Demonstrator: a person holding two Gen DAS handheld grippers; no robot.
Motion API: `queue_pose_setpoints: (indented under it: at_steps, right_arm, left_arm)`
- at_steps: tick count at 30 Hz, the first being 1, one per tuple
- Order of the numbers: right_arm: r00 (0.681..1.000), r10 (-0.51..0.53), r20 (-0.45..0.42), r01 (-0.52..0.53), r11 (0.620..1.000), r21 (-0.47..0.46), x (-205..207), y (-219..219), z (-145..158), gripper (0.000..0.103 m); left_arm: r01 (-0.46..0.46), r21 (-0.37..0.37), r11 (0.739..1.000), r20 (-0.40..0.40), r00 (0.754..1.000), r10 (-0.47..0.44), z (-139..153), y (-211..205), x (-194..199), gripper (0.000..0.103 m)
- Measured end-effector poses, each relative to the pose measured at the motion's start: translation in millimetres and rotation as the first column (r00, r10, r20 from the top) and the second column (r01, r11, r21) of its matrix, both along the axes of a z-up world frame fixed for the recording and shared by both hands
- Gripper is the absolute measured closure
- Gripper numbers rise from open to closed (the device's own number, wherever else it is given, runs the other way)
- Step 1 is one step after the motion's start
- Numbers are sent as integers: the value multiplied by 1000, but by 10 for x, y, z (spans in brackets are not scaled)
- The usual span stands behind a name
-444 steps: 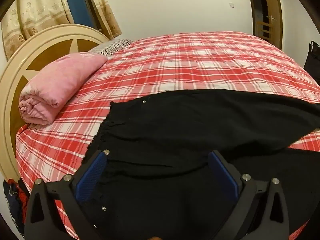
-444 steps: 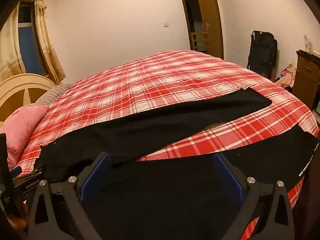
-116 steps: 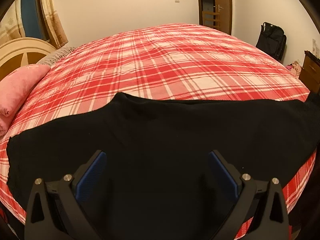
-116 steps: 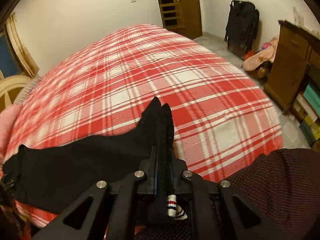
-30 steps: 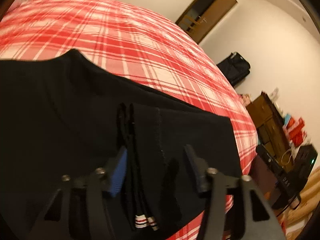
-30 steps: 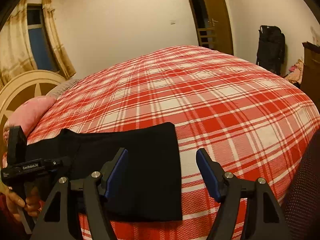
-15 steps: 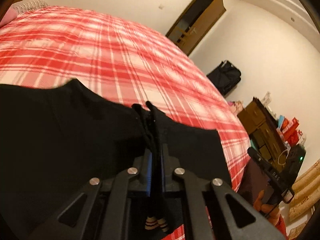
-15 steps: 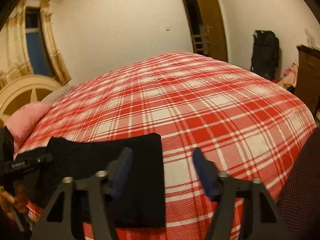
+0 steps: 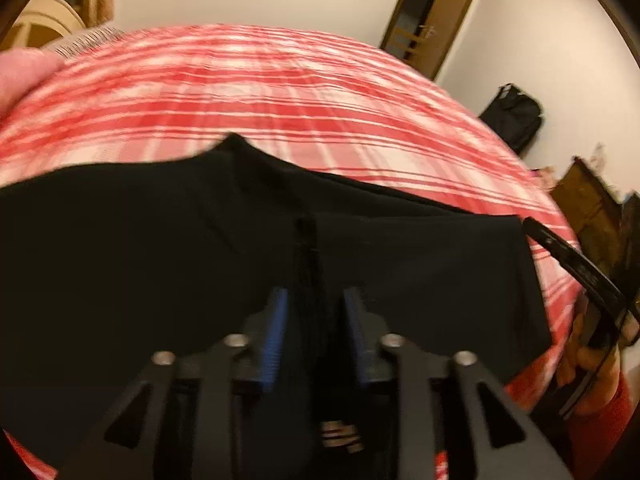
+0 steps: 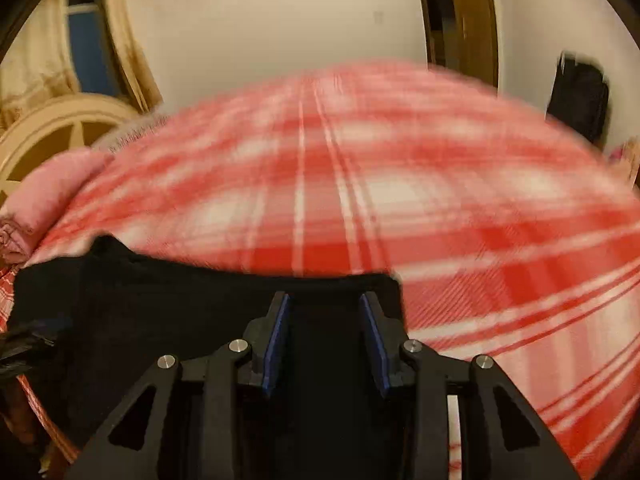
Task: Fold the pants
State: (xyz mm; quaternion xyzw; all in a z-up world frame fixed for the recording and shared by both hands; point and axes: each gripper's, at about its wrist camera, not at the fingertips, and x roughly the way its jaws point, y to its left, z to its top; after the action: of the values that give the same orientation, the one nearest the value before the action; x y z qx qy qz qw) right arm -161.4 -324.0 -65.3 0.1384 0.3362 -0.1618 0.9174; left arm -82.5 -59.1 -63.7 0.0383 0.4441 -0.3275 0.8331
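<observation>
The black pants (image 9: 140,248) lie folded over on the red plaid bed (image 9: 280,92), near its front edge. My left gripper (image 9: 314,300) is part open, its blue pads either side of a bunched ridge of the pants' hem ends, no longer pinching it. A striped tag (image 9: 338,434) shows below the jaws. In the right wrist view the pants (image 10: 168,312) fill the lower left. My right gripper (image 10: 324,304) is open over the folded right end of the pants, near its far corner, holding nothing. Both views are motion-blurred.
A pink rolled blanket (image 10: 44,196) and cream headboard (image 10: 60,128) are at the left. A brown door (image 9: 432,12) and black bag (image 9: 516,116) stand beyond the bed. A wooden dresser (image 9: 588,204) is at the right. The other gripper and hand (image 9: 580,280) show at right.
My left gripper, shut on the pants' hem half a second ago, has opened a little. My right gripper has narrowed somewhat and dropped closer over the pants' folded end.
</observation>
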Motion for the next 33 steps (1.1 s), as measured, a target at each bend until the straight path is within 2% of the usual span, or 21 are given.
queue_pose_setpoints:
  at_steps: [1,3,6,8,9,11,13,16,18,19,21,23,25,26,27,28,29,30,33]
  right_arm:
    - [1000,3,21,-2,1000,-30,-2,27,8,64]
    - [1000,3,2,-3,997,-79,28,99,11,64]
    - [1000,-10,5,10,998,-68,-21,127,95,64]
    - [996,-9,92,13,999,-45,-216,186,257,64]
    - [994,-3,109,10,998,-67,-294,249,323,64]
    - [996,5,94,6,993,-115,-435,390,379,64]
    - [998,24,62,-16,994,-112,-551,481,334,64]
    - [1000,15,-18,-17,993,-116,-647,528,128,64]
    - [997,1,-76,-7,997,-73,-672,484,-76,64]
    - [1000,-6,-31,3,996,-89,-735,500,-77,62]
    - [998,-12,-60,4,993,-119,-702,543,-72,61]
    - [997,-13,-76,5,994,-106,-654,551,-24,61]
    - [1000,21,-16,-22,999,-45,-623,578,96,61]
    - [999,37,11,-37,999,-40,-602,620,158,55]
    - [998,57,37,-55,997,-44,-546,687,222,51]
    - [994,89,67,-86,995,-49,-462,775,297,43]
    - [989,117,88,-113,992,-50,-374,849,353,41]
    - [983,149,106,-144,988,-50,-252,939,394,41]
    - [961,255,107,-248,966,-74,137,1266,457,41]
  left_arm:
    - [-21,19,1000,26,999,21,31,53,4,56]
    - [-59,47,997,73,996,56,75,128,-5,53]
    - [-85,62,994,127,989,77,162,177,-26,50]
    - [-64,49,997,141,988,56,207,114,-64,50]
    - [-44,44,998,145,989,38,218,56,-74,50]
    - [-4,52,999,157,988,-4,205,-92,-150,50]
    - [28,78,997,168,985,-41,158,-226,-213,50]
    - [31,146,989,163,985,-55,31,-363,-232,50]
    - [22,168,986,137,990,-46,-34,-375,-202,48]
    - [15,156,988,135,990,-37,-30,-355,-197,45]
    - [0,166,986,137,990,-23,-15,-326,-174,38]
    - [-11,171,985,146,989,-14,9,-293,-162,36]
    - [-30,167,986,157,988,4,50,-225,-163,34]
    - [-48,171,984,167,986,19,79,-177,-147,32]
    - [-63,175,983,176,984,32,99,-125,-130,27]
    - [-86,177,980,189,981,52,126,-29,-101,21]
    - [-106,178,978,197,978,70,139,45,-76,18]
    - [-136,177,975,207,973,98,158,165,-41,13]
    - [-232,150,961,230,954,194,210,579,55,11]
